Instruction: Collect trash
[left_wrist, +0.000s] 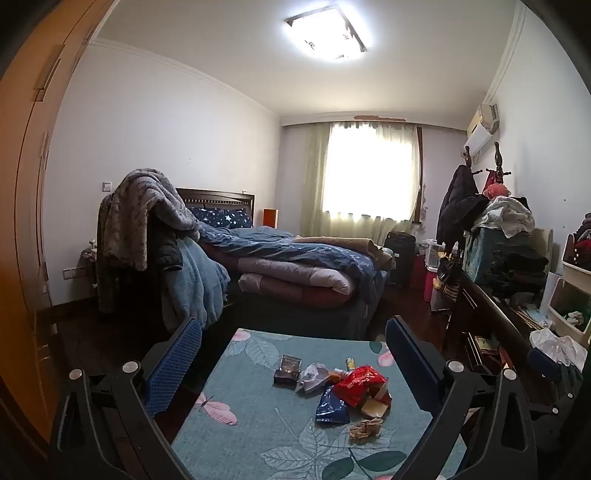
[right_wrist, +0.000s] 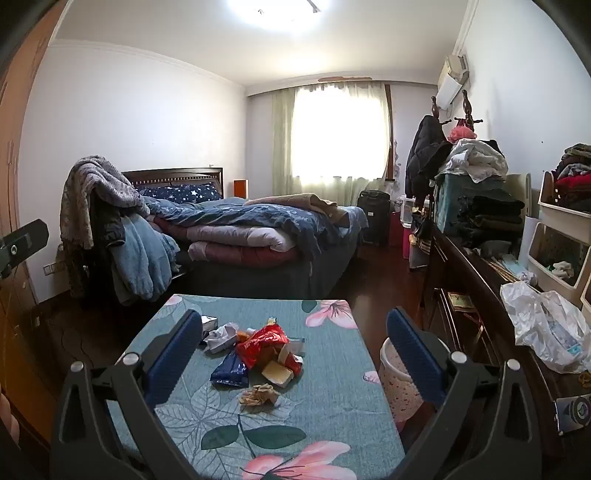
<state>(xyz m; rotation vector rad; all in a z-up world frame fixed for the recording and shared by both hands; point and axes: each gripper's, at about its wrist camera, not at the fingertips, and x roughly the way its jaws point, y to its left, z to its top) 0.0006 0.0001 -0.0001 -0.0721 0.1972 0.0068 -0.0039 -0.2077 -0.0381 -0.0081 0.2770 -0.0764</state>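
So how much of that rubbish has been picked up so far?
Nothing looks done yet. The red wrapper, blue packet and crumpled brown paper all lie on the table. The left gripper and right gripper are both open and empty. All of it still has to go, probably into the bin beside the table.

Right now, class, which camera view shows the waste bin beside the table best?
The right wrist view. There the pale waste bin stands on the floor at the table's right edge, partly behind the right tool's blue finger. The left wrist view shows no bin at all; the left tool's right finger covers that spot.
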